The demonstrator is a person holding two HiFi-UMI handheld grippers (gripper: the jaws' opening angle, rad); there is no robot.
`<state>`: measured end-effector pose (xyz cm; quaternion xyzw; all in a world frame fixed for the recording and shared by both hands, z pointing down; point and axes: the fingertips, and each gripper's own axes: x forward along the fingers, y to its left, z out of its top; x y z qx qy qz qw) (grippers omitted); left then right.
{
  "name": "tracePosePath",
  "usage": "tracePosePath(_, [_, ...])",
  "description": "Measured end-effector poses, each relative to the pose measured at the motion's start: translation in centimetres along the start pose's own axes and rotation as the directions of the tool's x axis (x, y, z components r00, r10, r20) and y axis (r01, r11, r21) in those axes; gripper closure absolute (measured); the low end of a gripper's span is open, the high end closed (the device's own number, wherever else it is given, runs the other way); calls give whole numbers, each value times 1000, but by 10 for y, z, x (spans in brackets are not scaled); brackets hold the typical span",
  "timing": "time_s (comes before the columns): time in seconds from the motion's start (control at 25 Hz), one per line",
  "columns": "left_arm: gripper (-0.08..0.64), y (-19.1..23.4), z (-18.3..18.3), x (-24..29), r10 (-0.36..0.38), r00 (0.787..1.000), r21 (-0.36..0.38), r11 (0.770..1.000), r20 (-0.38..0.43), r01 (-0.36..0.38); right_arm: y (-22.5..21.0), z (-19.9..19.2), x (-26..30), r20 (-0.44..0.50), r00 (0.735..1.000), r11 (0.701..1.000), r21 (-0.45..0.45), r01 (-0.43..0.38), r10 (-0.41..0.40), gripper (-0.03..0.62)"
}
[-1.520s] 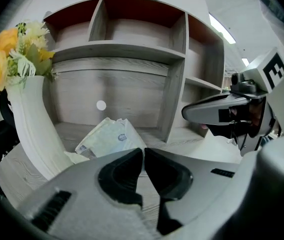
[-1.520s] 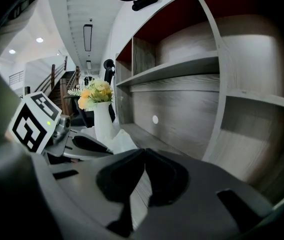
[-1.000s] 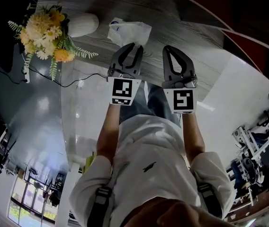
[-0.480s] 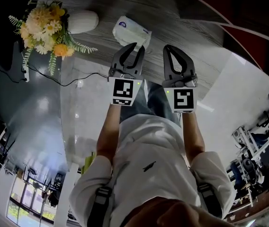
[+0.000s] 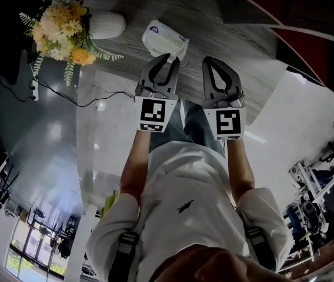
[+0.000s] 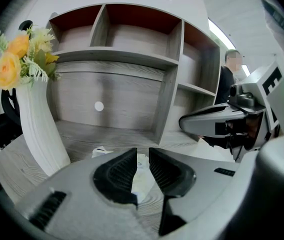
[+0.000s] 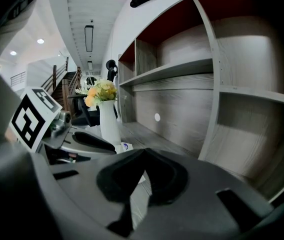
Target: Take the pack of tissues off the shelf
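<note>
Pinching the pack of tissues at the shelf's bottom level

I'm holding the left gripper [image 5: 168, 57] at the near edge of the pack of tissues [image 5: 162, 35]. Its fingers [image 6: 119, 171] are drawn in to a narrow slit with the pack's white wrapper showing in it, which I'm reading as a light pinch on the pack. The right gripper [image 5: 210, 60] is hanging just beside it, its fingers [image 7: 162, 176] clenched together on nothing. The pack is sitting over the wood-grain table [image 5: 226, 16] that forms the lowest level of the shelf [image 6: 132, 59], near the white vase [image 5: 105, 25] of flowers [image 5: 61, 31]. I can't tell whether it is resting there or already raised a little. So I'm judging the grasp as made and the removal as outstanding: the pack is not yet clear of the shelf.
</note>
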<state>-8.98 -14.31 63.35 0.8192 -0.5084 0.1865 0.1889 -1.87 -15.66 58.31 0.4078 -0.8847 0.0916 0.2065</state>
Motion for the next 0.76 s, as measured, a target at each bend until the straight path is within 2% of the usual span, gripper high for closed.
tracePosePath(0.76, [479,-4,28,-31,31,999,46,998,35,-32,13,6,-25,0,1000,1000,-1,-14,14,568])
